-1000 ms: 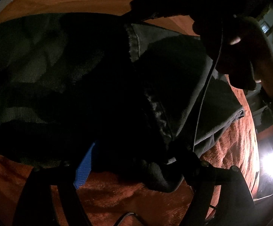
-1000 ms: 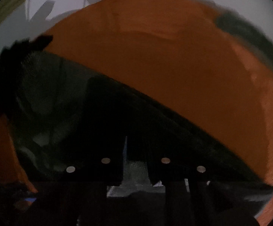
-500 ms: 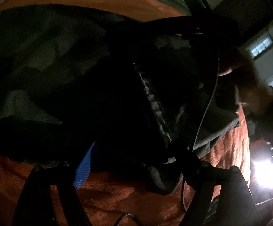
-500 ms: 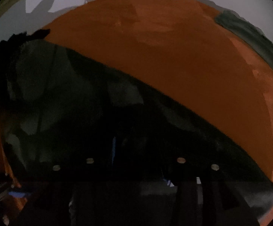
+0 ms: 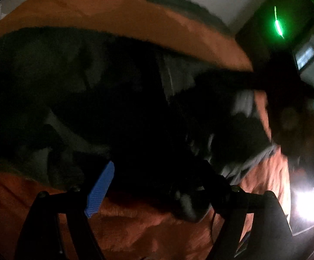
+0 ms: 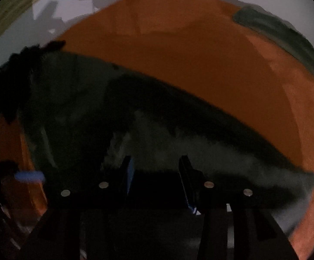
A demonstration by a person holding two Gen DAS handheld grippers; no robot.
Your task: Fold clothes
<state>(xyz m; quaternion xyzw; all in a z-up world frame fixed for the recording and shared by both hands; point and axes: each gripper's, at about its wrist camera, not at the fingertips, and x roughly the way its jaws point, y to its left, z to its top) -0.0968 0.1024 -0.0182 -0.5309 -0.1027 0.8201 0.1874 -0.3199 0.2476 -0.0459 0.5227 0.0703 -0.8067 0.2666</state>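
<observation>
A: Starting at the right claw (image 6: pixel 155 173): how do its jaws stand?

B: Spread apart, nothing pinched between them. They hang just above the dark camouflage garment (image 6: pixel 135 130).

A: And the left claw (image 5: pixel 148 186)?

B: Its blue pad (image 5: pixel 100 189) stands clear on one side; dark cloth bunches against the other finger. Whether it pinches that cloth, I cannot tell.

A: Where does the garment lie?

B: Spread across an orange blanket (image 6: pixel 189 65), rumpled, with one layer seemingly turned over. Judging by that, folding is only begun; no neat stack shows yet.
</observation>
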